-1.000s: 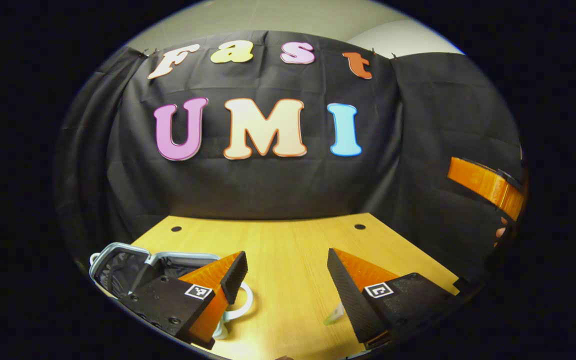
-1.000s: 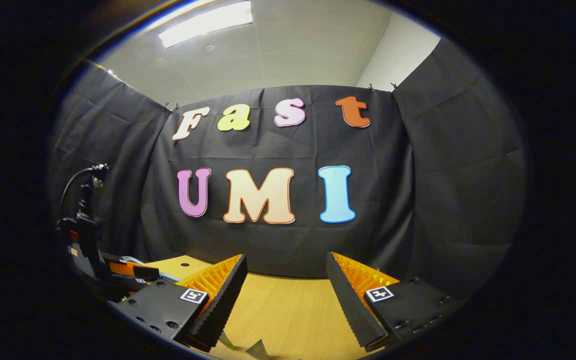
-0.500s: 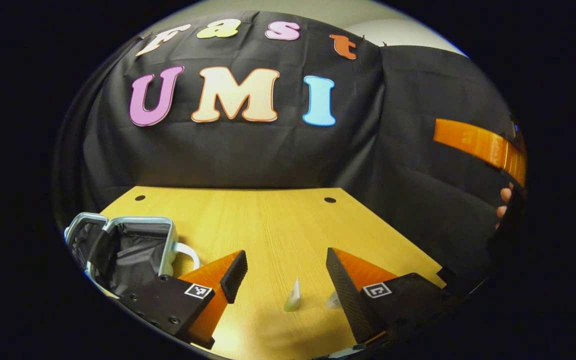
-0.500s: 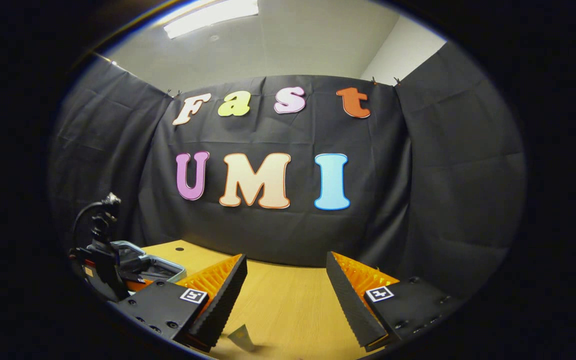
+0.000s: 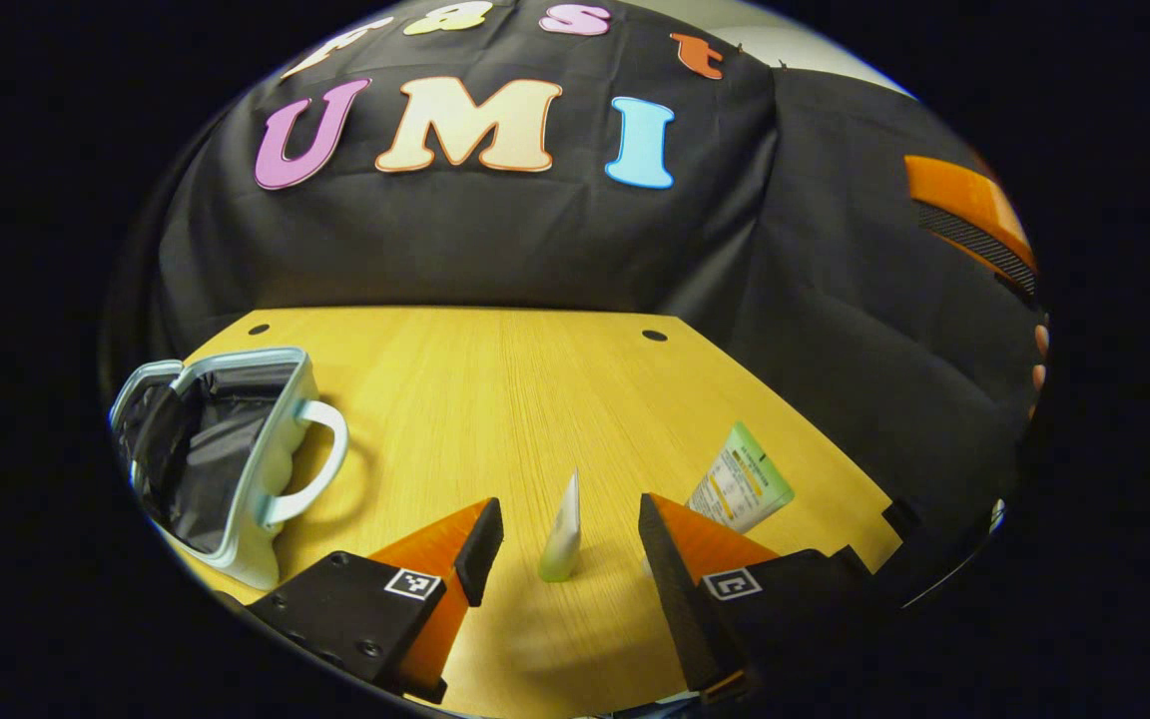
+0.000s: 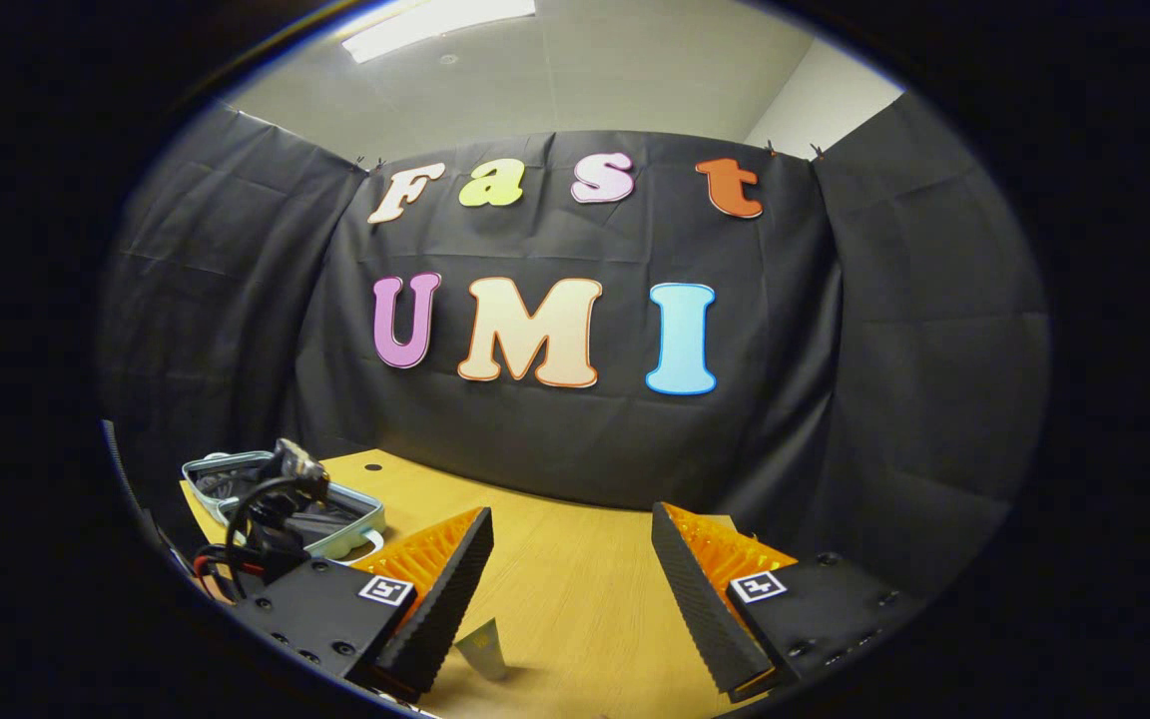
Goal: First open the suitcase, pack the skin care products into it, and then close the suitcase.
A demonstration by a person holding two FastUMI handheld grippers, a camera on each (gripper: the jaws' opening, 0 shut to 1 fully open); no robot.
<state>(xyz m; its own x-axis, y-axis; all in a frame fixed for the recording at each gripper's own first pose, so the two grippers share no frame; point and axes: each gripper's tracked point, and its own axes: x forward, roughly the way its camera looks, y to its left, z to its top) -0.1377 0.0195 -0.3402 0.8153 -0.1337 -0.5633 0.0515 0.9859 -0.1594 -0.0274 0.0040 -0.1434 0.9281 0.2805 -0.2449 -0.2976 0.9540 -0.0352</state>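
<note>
Suitcase lay open on the worktop.
The suitcase (image 5: 226,449) showed only dark lining; a tube (image 5: 563,529) stood right of it, between the wide-open, empty left claw (image 5: 565,534); right claw (image 6: 570,589) likewise agape.

Dim booth – a ceiling lamp (image 6: 440,15) glares at upper left of the right gripper view. Soft shadows on the table (image 5: 535,379). Fisheye bends the edges; focus sharp.

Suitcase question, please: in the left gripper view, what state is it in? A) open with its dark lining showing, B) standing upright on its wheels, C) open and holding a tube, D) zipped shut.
A: the suitcase lies open on the table, dark lining exposed, with no tube visible inside.
</note>
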